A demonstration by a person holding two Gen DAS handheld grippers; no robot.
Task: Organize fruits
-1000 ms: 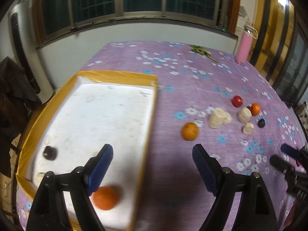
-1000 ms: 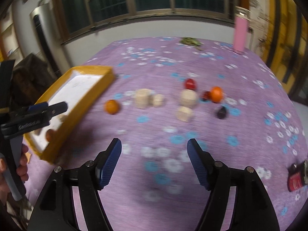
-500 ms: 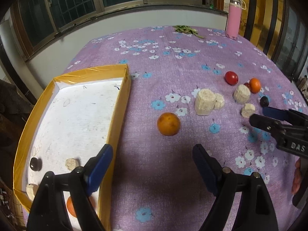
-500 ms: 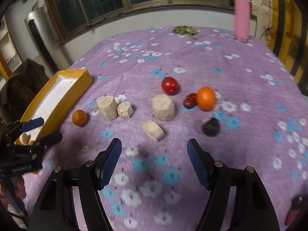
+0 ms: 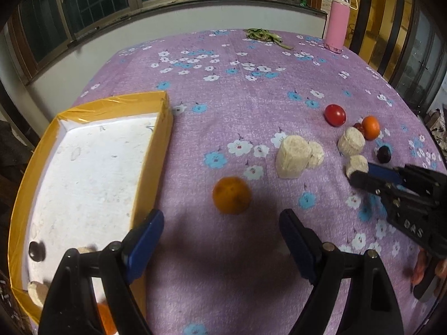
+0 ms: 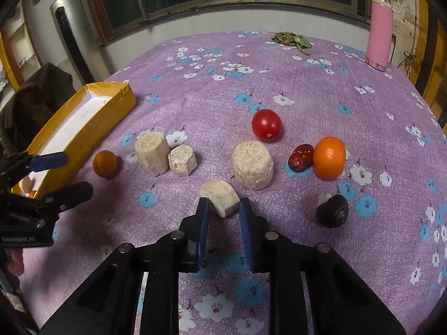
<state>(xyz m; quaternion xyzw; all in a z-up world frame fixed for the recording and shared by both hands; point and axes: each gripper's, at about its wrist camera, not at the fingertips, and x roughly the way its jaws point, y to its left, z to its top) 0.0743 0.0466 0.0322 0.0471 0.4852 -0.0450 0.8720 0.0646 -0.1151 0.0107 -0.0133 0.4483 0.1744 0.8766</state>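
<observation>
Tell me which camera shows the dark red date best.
The right wrist view: the date lies in full sight, wrinkled and touching the orange. In the left wrist view only a sliver of the date peeks out beside that orange, behind a pale chunk.

Pale cut chunk [image 6: 220, 196] lying on the cloth; three more pale chunks [image 6: 252, 164], a tomato [image 6: 266, 125], oranges [image 6: 328, 157] and dark fruits [image 6: 332, 210] scattered nearby; yellow-rimmed tray [image 5: 152, 150] holding several pieces.
</observation>
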